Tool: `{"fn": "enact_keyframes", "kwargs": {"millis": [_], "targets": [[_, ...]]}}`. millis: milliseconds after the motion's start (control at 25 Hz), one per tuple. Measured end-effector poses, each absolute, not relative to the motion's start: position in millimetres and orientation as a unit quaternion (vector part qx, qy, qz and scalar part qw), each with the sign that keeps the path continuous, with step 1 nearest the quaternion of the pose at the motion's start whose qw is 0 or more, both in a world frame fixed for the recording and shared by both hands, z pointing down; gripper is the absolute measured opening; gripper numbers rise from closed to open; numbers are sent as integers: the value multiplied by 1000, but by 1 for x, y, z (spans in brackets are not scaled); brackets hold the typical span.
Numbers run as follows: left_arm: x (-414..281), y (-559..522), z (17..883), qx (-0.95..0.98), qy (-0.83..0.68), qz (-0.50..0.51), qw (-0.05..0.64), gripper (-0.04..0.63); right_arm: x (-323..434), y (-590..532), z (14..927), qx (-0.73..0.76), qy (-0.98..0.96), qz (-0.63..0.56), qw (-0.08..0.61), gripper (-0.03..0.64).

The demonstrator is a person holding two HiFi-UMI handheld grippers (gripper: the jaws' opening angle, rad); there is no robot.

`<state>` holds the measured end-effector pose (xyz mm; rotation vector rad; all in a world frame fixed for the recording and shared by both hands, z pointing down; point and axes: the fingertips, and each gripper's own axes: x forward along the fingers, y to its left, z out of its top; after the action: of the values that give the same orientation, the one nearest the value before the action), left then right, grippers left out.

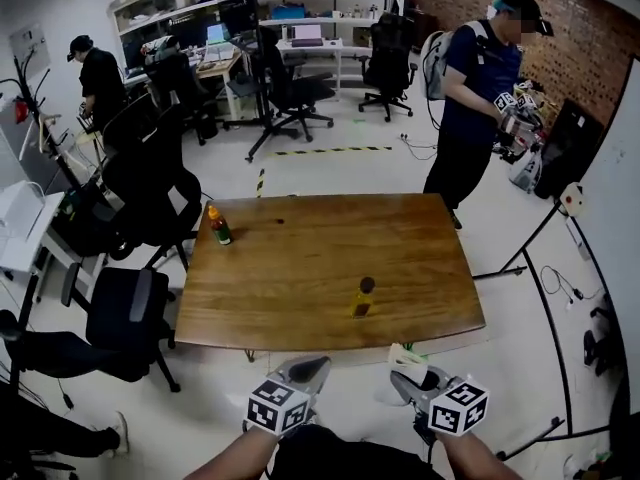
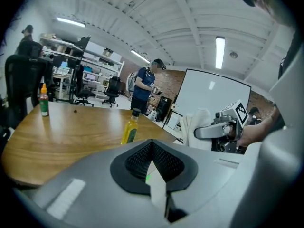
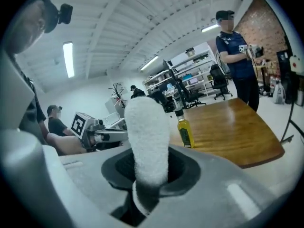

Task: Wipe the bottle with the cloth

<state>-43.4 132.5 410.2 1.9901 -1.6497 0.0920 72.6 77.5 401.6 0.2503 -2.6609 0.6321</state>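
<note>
Wooden table filling mid head view, person in dark blue standing off its 1 o'clock corner. Off the near edge, clear of the top: left gripper at 7 o'clock, jaws pressed together on nothing; right gripper at 5 o'clock, clamped on a white cloth standing up from between the jaws. Yellow bottle with dark cap upright at 5 o'clock on the table, near the front edge, apart from both grippers. Smaller orange-capped bottle upright at 10 o'clock by the far-left corner
</note>
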Motion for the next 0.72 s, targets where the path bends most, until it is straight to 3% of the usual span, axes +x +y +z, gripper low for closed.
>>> {"fn": "enact_keyframes", "kwargs": {"millis": [440,720], "targets": [[41,196,421,675,-684,19,278,17,165,88,389,67,-962,170,204,75],[42,214,412,657,-707,29,260,17,177,105,386,56,-963,172,201,74]]}}
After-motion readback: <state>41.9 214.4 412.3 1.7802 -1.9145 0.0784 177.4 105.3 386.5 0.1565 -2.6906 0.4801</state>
